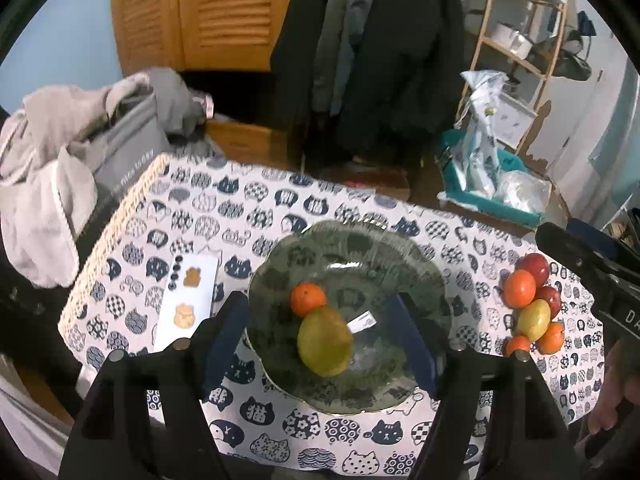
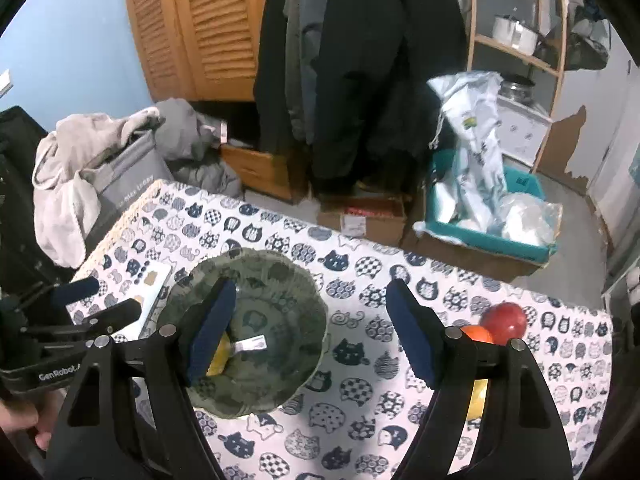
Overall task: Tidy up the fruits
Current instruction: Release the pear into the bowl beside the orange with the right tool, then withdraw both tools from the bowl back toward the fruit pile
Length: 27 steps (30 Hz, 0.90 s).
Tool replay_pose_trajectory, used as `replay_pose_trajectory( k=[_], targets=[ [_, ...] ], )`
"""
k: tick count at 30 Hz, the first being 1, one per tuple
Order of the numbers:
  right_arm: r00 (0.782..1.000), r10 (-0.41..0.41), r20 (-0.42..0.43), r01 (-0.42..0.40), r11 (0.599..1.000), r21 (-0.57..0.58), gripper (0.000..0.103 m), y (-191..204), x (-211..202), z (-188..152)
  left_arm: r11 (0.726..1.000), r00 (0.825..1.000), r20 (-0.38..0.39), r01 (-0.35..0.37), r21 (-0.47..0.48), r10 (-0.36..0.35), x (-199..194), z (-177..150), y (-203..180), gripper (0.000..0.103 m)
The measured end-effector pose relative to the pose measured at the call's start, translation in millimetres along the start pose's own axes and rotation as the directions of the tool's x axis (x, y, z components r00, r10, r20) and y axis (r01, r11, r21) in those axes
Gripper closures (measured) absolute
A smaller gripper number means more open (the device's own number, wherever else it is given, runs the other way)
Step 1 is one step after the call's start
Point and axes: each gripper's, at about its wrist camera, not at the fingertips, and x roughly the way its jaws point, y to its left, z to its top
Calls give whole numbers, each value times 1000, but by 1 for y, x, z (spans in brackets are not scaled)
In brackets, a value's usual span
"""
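Mango point(image 1: 325, 340) and orange point(image 1: 308, 299) sit in the green bowl point(image 1: 420, 268), left claw point(image 1: 320, 336) and right claw point(image 2: 308, 332) both hang open and empty, so next is the pile of fruit point(image 1: 534, 306) on the table point(image 1: 360, 432).

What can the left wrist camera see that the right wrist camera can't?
Only the left wrist view shows the orange touching the mango in the bowl, and the whole fruit pile on the cloth. Only the right wrist view shows the left gripper from the side and a cardboard box on the floor; there the mango is mostly hidden. Both show the green bowl, the cat tablecloth, the teal bin and open, empty jaws.
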Motion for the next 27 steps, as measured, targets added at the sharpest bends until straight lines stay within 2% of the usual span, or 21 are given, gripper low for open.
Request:
replay_pose_trajectory(
  k=[13,16,21,27],
  targets=[
    [995,-33,95,28,998,51,19,-40,-61,-10,997,990,132,45,56,-52,-45,8,-35,21],
    [992,-55,109,48,997,61,16,-51,-74,-15,996,985,159,59,70,-70,-55,11,-46,17],
    [987,-97,131,88,994,71,15,-71,-92,-24,992,979,188,61,111,-81,-65,13,-65,16],
    [980,-146,138,135,987,90,15,-96,-110,-36,987,975,186,95,133,-119,-70,12,-84,16]
  ],
)
